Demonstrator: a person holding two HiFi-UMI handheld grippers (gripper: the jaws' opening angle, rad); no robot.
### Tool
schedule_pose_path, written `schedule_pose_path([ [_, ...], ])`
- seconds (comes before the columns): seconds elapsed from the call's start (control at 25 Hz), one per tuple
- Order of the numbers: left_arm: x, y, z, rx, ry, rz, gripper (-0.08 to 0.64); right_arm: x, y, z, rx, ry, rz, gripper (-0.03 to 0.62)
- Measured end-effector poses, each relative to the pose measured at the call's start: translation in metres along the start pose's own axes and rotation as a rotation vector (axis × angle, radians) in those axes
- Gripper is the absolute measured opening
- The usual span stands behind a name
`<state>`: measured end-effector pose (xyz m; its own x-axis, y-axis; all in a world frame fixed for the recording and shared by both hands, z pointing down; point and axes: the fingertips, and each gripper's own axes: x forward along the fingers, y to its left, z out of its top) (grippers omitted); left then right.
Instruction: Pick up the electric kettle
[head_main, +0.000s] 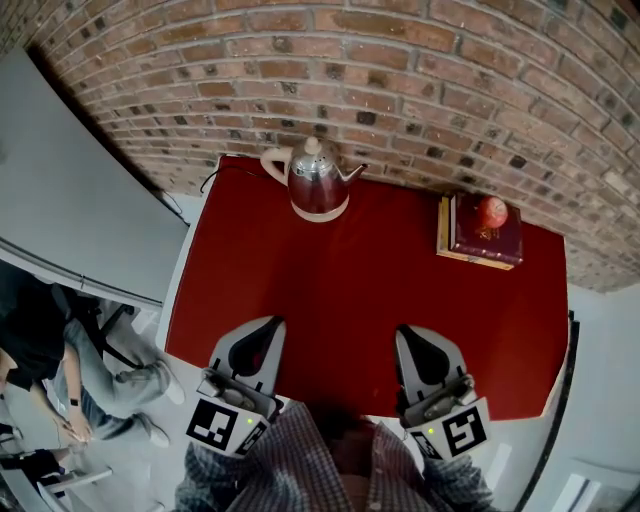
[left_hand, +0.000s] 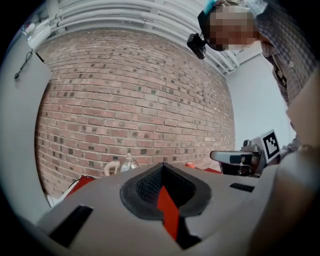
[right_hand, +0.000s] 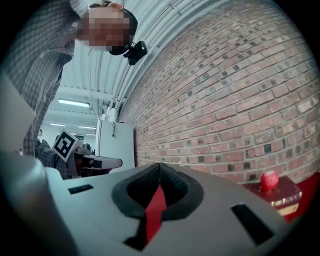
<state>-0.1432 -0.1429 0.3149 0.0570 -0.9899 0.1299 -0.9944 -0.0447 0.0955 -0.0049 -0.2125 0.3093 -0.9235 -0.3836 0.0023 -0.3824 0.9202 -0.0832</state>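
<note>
A shiny steel electric kettle with a cream handle and base stands at the far edge of the red table, close to the brick wall. In the left gripper view the kettle shows small, far ahead and left of the jaws. My left gripper hovers over the table's near edge, shut and holding nothing. My right gripper is beside it, also shut and holding nothing. Both point toward the wall, well short of the kettle. Each gripper's own view shows its jaws meeting, the left gripper and the right gripper.
A dark red book with a red apple on top lies at the table's far right; the apple also shows in the right gripper view. A brick wall backs the table. A person sits at lower left by a grey panel.
</note>
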Motion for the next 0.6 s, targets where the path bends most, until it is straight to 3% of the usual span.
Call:
schedule_pose_path([
  [0.28, 0.031, 0.024, 0.005, -0.010, -0.012, -0.015, 0.008, 0.022, -0.015, 0.004, -0.012, 0.004, -0.033, 0.008],
  [0.6, 0.057, 0.074, -0.005, -0.082, -0.008, -0.026, 0.008, 0.060, -0.032, 0.001, -0.034, 0.035, -0.064, 0.008],
])
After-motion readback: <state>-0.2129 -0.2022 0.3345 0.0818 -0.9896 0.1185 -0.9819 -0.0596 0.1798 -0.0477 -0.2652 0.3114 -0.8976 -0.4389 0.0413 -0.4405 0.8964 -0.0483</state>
